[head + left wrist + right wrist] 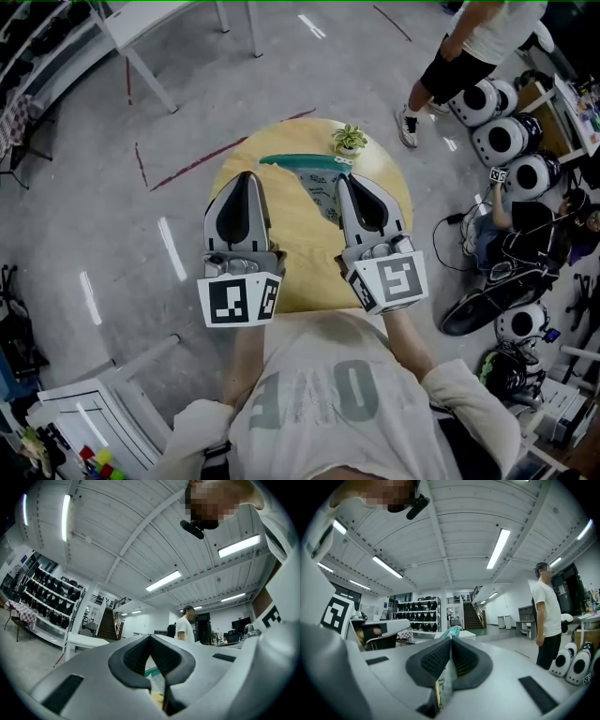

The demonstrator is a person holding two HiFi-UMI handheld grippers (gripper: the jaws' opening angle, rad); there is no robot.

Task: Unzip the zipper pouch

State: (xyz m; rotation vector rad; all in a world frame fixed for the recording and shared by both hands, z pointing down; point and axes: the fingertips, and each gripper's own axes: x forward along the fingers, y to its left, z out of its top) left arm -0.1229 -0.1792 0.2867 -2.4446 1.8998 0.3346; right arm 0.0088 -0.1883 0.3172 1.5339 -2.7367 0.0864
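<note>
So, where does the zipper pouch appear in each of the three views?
Head view: zipper pouch on the round table, upper centre.
Left gripper view: bottom centre, glimpsed below the shut jaws.
Right gripper view: bottom centre, pinched between the jaws.
Shared landmark: standing person in white T-shirt.

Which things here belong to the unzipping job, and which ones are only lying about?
Job: zipper pouch; right gripper, shut on the pouch; left gripper, shut; round table under it.
Lying about: potted plant on the table; white round devices on the floor; standing person.
</note>
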